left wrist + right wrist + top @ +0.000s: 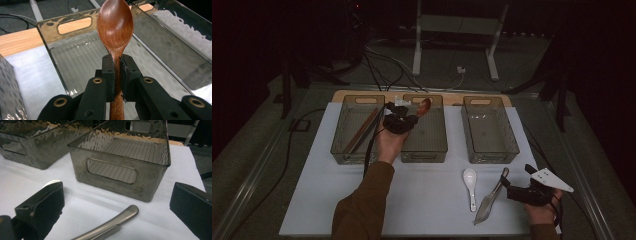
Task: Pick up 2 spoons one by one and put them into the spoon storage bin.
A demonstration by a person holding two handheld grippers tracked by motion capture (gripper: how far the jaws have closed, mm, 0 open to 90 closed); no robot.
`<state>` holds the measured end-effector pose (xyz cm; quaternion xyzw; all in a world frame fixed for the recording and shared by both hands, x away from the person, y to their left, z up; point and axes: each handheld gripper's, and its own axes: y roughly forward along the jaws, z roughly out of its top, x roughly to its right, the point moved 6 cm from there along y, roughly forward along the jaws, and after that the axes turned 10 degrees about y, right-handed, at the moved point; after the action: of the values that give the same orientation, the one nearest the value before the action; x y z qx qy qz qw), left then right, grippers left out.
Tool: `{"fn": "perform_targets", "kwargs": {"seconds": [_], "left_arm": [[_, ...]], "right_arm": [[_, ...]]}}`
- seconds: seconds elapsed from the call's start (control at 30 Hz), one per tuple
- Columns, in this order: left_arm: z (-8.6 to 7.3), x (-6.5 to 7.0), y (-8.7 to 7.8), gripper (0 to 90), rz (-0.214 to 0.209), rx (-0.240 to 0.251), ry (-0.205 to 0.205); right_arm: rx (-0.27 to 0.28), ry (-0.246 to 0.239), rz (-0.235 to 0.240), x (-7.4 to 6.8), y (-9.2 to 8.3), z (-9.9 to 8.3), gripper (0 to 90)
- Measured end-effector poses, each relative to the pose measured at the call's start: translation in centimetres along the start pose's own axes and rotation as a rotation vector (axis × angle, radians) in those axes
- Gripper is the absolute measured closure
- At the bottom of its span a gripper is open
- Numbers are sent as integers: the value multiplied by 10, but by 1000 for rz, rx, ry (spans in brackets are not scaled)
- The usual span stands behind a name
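High view shows my left gripper (404,119) clamped on a wooden spoon (424,106) above the middle bin (424,145), chopsticks (362,131) already binned left, while my right gripper (518,192), jaws wide apart, nears tongs (490,201) beside a white spoon (470,186) left on the tabletop (427,200).

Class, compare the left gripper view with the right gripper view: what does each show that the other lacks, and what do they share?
Left gripper view alone: a wooden spoon clamped between the left gripper jaws, above the middle bin.

Right gripper view alone: the right gripper with jaws wide apart, a metal tongs handle on the sheet between them, and a bit of a white spoon.

Both: smoky clear bins with handle slots, and the white sheet.
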<state>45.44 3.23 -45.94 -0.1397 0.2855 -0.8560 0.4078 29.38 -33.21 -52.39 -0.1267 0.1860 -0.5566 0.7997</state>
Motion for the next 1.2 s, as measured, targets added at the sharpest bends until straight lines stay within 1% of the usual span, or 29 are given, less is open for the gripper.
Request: {"fn": "perform_targets", "kwargs": {"seconds": [0.37, 0.8, 1.03, 1.17, 1.2], "left_arm": [[-3, 2, 12, 839, -11, -11, -21], [-12, 3, 30, 838, -11, -60, -40], [-17, 3, 36, 838, -12, -86, -45], [-20, 4, 40, 837, -15, -97, -52], [-20, 3, 40, 831, -12, -89, -55]], "right_arm": [[2, -1, 2, -1, 0, 0, 0], [2, -2, 2, -1, 0, 0, 0], [3, -2, 3, -1, 0, 1, 0], [3, -3, 4, -1, 0, 1, 0], [2, -2, 4, -1, 0, 1, 0]]}}
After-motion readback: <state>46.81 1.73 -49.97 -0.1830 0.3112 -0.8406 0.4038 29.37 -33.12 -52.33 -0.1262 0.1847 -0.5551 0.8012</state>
